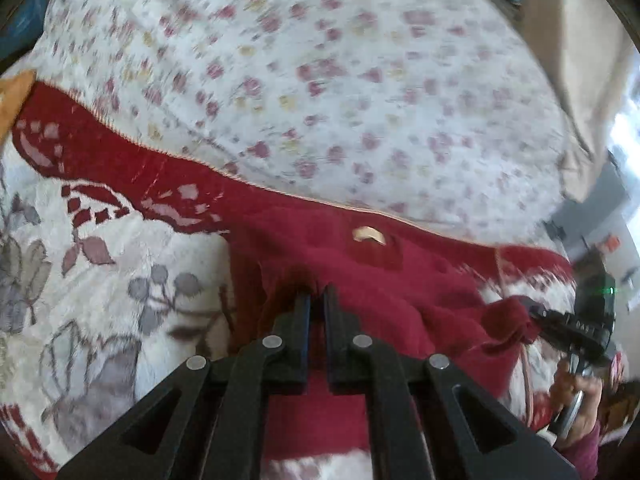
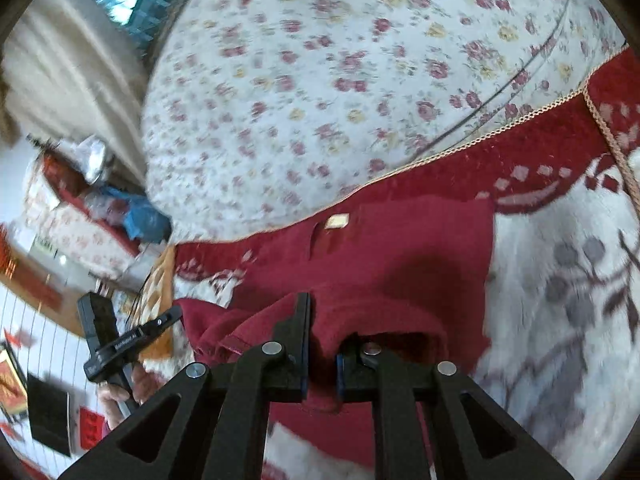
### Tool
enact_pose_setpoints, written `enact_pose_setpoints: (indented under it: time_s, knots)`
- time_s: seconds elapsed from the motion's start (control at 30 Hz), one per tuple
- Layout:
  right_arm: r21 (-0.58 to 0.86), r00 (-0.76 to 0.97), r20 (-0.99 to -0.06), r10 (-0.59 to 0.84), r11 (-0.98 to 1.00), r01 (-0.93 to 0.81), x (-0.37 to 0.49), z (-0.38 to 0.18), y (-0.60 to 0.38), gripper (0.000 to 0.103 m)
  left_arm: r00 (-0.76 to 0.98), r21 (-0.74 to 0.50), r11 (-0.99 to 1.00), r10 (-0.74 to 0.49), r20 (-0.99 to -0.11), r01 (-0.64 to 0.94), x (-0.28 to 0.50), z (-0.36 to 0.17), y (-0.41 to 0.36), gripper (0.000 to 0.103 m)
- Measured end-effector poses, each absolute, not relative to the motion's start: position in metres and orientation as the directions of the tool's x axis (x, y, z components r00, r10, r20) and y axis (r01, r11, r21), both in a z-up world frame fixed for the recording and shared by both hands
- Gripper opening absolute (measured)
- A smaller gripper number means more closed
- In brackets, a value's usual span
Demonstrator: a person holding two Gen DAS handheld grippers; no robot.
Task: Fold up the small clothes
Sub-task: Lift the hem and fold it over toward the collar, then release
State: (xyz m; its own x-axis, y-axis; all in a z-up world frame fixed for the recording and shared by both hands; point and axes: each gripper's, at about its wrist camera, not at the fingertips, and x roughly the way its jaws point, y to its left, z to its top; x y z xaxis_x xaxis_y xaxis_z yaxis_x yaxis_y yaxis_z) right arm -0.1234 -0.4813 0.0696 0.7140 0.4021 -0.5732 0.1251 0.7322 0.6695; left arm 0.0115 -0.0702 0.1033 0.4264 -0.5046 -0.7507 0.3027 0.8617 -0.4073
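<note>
Both claws (image 1: 318, 300) (image 2: 322, 340) tight on red garment (image 2: 380, 256)

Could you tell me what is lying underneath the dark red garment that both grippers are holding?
Under the red garment lies a white blanket with a red border, itself spread over a floral sheet. The left gripper and right gripper pinch the near edge; anything beneath the garment's middle is covered.

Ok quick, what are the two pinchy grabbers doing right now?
Left gripper: closed, pinching the dark red knitted garment.
Right gripper: closed, pinching another edge of the same dark red knitted garment.
</note>
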Motion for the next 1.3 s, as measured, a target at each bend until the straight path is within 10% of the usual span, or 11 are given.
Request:
enact_pose_setpoints:
  time_s: [0.1, 0.23, 0.33, 0.4, 0.47, 0.87, 1.3]
  knots:
    - [0.684, 0.703, -0.594, 0.391, 0.705, 0.186, -0.094, 0.043, -0.498, 0.013, 0.413, -0.394, 0.881, -0.472, -0.779, 0.263, 0.037, 0.081, -0.077, 0.006]
    - [0.698, 0.724, -0.589, 0.359, 0.677, 0.232, -0.077, 0.028, -0.522, 0.062, 0.402, -0.408, 0.887, -0.463, -0.79, 0.217, 0.063, 0.061, -0.078, 0.006]
    - [0.674, 0.773, -0.56, 0.299, 0.706, 0.215, -0.09, 0.052, -0.53, 0.073, 0.42, -0.439, 0.876, -0.482, -0.769, 0.2, 0.072, 0.065, -0.073, 0.024]
    - [0.638, 0.776, -0.555, 0.299, 0.752, 0.166, -0.1, 0.065, -0.522, 0.073, 0.445, -0.454, 0.863, -0.503, -0.741, 0.22, 0.069, 0.076, -0.069, 0.069]
    - [0.579, 0.759, -0.576, 0.302, 0.807, 0.118, -0.103, 0.071, -0.506, 0.073, 0.48, -0.461, 0.857, -0.511, -0.713, 0.228, 0.064, 0.084, -0.066, 0.077]
    - [0.353, 0.629, -0.77, 0.102, 0.891, 0.287, -0.016, 0.002, -0.487, 0.047, 0.378, -0.283, 0.95, -0.313, -0.871, 0.135, 0.096, 0.018, -0.102, 0.077]
    - [0.4, 0.658, -0.73, 0.186, 0.897, 0.19, -0.092, 0.045, -0.482, 0.073, 0.358, -0.329, 0.89, -0.433, -0.828, 0.315, 0.04, 0.062, -0.062, 0.079]
